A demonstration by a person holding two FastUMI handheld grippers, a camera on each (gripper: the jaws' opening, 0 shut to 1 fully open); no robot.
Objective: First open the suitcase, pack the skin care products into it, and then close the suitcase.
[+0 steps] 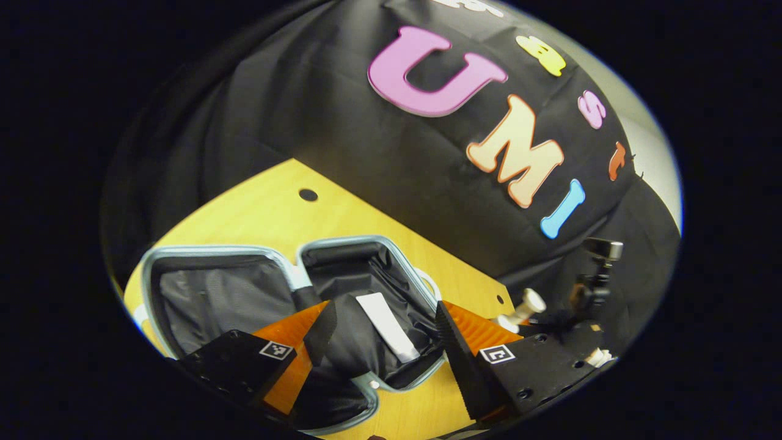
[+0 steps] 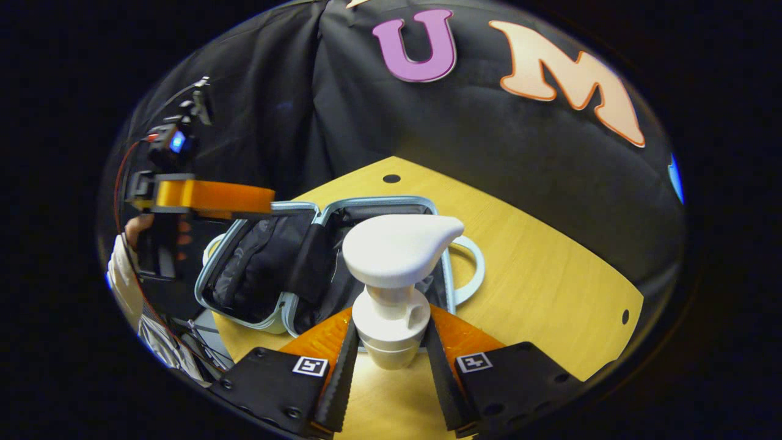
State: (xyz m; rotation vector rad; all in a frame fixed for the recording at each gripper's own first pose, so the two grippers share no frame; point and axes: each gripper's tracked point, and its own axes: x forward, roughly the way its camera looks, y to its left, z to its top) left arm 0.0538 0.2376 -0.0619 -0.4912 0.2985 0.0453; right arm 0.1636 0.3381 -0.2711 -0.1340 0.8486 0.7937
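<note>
The suitcase (image 1: 226, 287) lies open on the yellow table (image 1: 256, 208), both halves showing black lining inside a pale blue rim. My left gripper (image 1: 379, 308) stands open over the right half, its fingers wide apart. A black lining flap (image 1: 348, 342) with a white label rises between them and rests against the left finger. My right gripper (image 2: 391, 318) is shut on a white pump bottle (image 2: 391, 256), pinching its collar just in front of the suitcase (image 2: 269, 263). In the left gripper view the same bottle (image 1: 526, 304) sits at the far right.
A white loop handle (image 2: 473, 269) sticks out of the suitcase's right side. A hand (image 2: 137, 229) with a white sleeve holds the left gripper (image 2: 208, 195) above the suitcase's left half. Bare table top (image 2: 550, 275) stretches to the right, ending at an edge with small holes.
</note>
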